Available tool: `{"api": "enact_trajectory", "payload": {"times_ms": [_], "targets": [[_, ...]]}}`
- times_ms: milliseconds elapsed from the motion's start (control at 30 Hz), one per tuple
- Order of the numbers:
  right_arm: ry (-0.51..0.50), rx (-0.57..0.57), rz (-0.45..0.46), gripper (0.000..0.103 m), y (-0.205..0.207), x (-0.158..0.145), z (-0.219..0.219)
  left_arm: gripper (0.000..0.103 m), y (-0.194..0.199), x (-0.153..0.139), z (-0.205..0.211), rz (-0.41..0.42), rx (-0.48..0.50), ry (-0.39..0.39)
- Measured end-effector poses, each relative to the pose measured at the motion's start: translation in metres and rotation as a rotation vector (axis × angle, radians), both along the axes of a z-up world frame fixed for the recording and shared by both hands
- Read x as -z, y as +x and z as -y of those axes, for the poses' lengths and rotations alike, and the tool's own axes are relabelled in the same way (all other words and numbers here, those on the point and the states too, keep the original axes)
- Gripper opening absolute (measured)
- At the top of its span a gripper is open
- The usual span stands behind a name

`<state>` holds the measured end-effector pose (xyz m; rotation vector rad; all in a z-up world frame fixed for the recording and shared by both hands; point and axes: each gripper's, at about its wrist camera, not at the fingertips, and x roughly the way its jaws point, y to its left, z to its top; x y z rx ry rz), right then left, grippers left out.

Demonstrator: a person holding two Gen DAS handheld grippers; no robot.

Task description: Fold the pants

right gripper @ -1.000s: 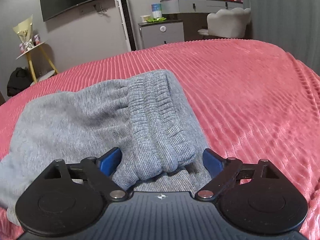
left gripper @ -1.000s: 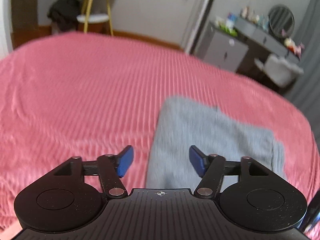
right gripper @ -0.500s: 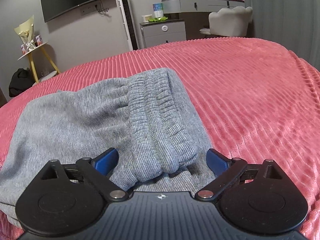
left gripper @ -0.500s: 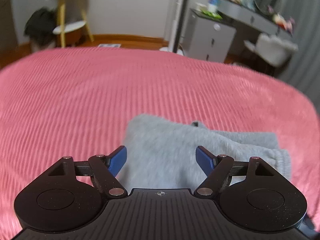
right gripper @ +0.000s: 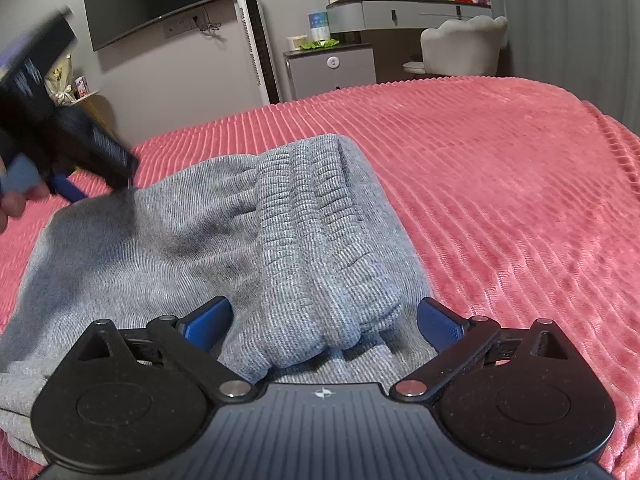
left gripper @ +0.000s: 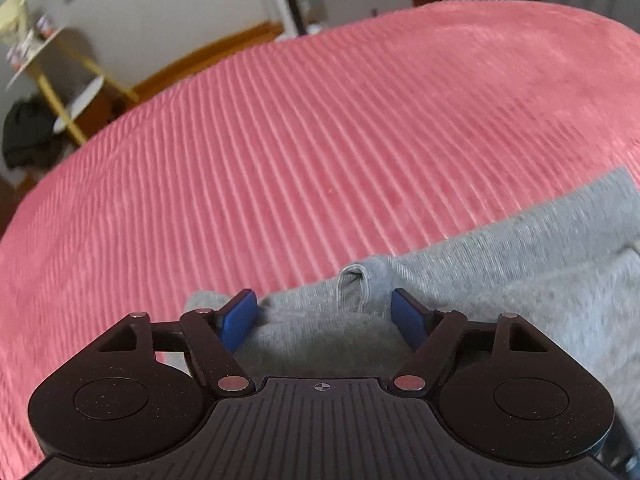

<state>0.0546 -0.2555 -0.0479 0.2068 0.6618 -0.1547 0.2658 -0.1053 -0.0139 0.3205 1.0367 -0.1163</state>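
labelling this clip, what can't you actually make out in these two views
- Pants: near end hidden under the right gripper body, right wrist view.
- Pants, left wrist view: cut off by the right edge.
- Left gripper: motion-blurred at the right wrist view's left edge, fingertips unclear.
- Bottles on the dresser: too small to identify.

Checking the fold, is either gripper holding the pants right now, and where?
Nothing held. Left gripper and right gripper straddle the gray pants, jaws open.
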Motion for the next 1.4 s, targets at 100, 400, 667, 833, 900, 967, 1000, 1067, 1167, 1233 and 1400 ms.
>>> {"api": "enact_trajectory", "payload": {"times_ms": [100, 400, 667, 833, 900, 967, 1000, 1067, 1167, 1233, 1400], "targets": [[0.004, -0.003, 0.003, 0.099, 0.001, 0.001, 0.002, 0.081, -0.01, -0.002, -0.011, 0.043, 0.025, 0.01], [0.027, -0.002, 0.008, 0.099, 0.001, 0.0, 0.005, 0.083, -0.072, -0.024, -0.05, 0.236, -0.104, 0.123], [0.043, 0.006, 0.009, 0.099, -0.001, -0.003, 0.01, 0.083, -0.174, -0.025, -0.091, 0.157, -0.222, -0.188], [0.089, 0.059, 0.024, 0.099, -0.015, -0.014, 0.019, 0.083, -0.214, -0.008, -0.13, 0.088, -0.439, -0.5], [0.163, 0.083, 0.039, 0.099, -0.026, -0.022, 0.026, 0.083, -0.227, 0.001, -0.138, 0.042, -0.494, -0.646], [0.287, 0.095, 0.043, 0.099, -0.039, -0.025, 0.036, 0.083, -0.237, 0.007, -0.136, 0.02, -0.489, -0.727], [0.366, 0.097, 0.047, 0.099, -0.048, -0.025, 0.041, 0.083, -0.24, 0.009, -0.132, 0.013, -0.474, -0.759], [0.511, 0.093, 0.055, 0.099, -0.063, -0.022, 0.047, 0.083, -0.24, 0.013, -0.12, -0.016, -0.414, -0.799], [0.709, 0.106, 0.033, 0.099, -0.075, -0.008, 0.056, 0.083, -0.234, 0.018, -0.108, -0.05, -0.368, -0.861], [0.795, 0.124, -0.003, 0.094, -0.076, 0.002, 0.061, 0.083, -0.233, 0.021, -0.108, -0.05, -0.366, -0.928], [0.889, 0.15, -0.017, 0.061, -0.066, 0.012, 0.07, 0.083, -0.227, 0.03, -0.123, -0.011, -0.456, -0.973]]}}
